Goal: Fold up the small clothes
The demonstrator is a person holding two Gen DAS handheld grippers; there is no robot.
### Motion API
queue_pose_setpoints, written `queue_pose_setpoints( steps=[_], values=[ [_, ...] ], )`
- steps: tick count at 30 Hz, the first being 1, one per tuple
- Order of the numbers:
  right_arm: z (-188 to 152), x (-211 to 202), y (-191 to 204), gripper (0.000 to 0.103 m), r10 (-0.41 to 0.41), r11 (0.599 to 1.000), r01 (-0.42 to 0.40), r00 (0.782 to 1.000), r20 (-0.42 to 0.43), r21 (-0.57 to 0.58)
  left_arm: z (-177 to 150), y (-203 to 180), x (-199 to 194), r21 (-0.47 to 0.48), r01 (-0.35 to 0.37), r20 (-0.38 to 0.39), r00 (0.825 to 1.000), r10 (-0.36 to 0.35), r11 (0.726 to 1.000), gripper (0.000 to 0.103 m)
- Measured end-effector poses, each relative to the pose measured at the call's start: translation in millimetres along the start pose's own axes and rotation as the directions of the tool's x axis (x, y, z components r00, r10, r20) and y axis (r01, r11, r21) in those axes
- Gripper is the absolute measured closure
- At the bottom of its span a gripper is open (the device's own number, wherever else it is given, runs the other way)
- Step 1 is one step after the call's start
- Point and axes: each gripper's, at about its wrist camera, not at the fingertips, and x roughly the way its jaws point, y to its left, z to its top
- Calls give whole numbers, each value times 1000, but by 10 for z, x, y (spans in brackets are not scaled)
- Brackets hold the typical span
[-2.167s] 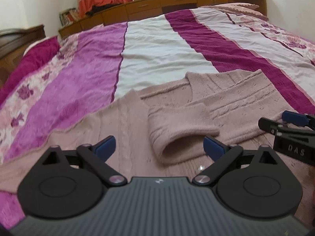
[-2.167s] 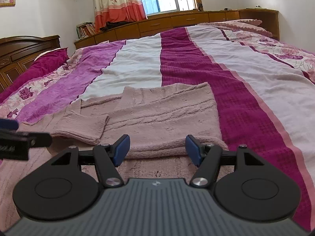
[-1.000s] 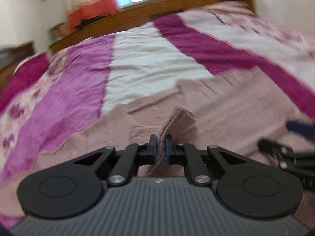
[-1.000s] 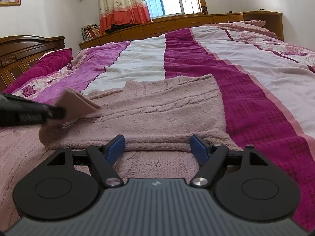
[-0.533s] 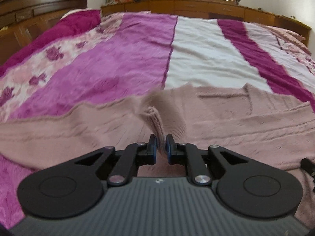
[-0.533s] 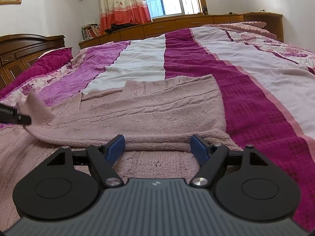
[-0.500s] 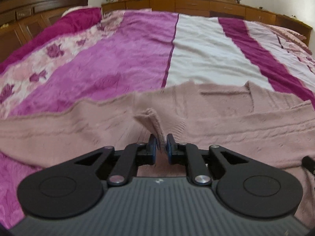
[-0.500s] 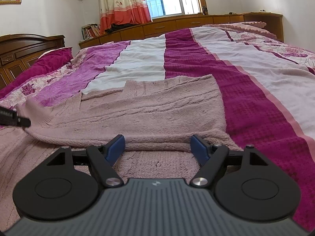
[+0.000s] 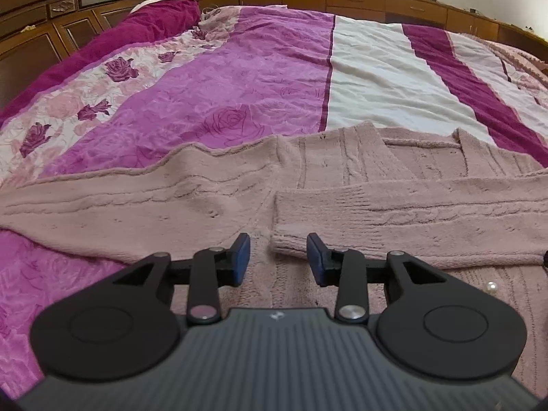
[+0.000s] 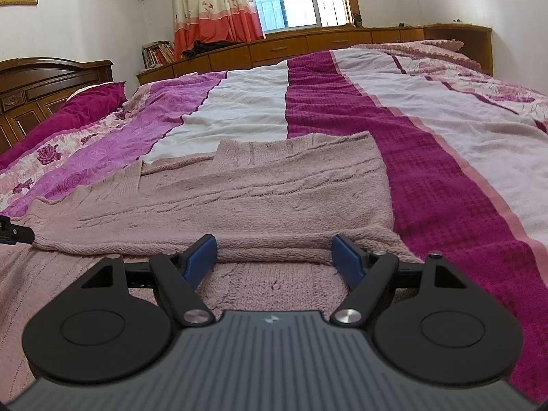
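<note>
Bedroom with a wide bed (image 10: 428, 144) under a striped purple, white and magenta cover; wooden headboard (image 9: 51, 10) and low cabinets (image 10: 308, 44) behind. Item: pink knit cardigan (image 9: 205, 202), spread flat on the bed's near side, one sleeve (image 9: 411, 219) folded across the body. Left gripper (image 9: 278, 258): jaws partly apart, just been opening, nothing gripped, sleeve cuff lying just ahead between them. Right gripper (image 10: 275, 255): jaws wide, empty, at the folded sleeve's near edge.

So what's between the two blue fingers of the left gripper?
Only the pink sweater: the left gripper is open over it, the sleeve cuff just beyond, in the left wrist view.
</note>
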Motion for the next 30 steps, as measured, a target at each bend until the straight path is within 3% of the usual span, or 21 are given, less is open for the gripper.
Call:
queue_pose_setpoints(
  steps=[6,11,25,30],
  values=[
    [56,-150,58,23,-20,999,23,998,59,-47,-5,-66,63,29,5,-1,1000,-5,1000,64],
    [6,-36,-37,23,-35,999,35,999,-15,2,-90,-29,220,18,-1,-50,999,2,1000,62],
    [57,-128,25,23,-34,999,34,999,-33,14,-77,128,4,-25,6,-74,997,-8,1000,60],
    [93,-290,147,23,3,1000,-2,1000,-30,21,-60,224,-166,-42,14,-73,997,-17,999,51]
  ],
)
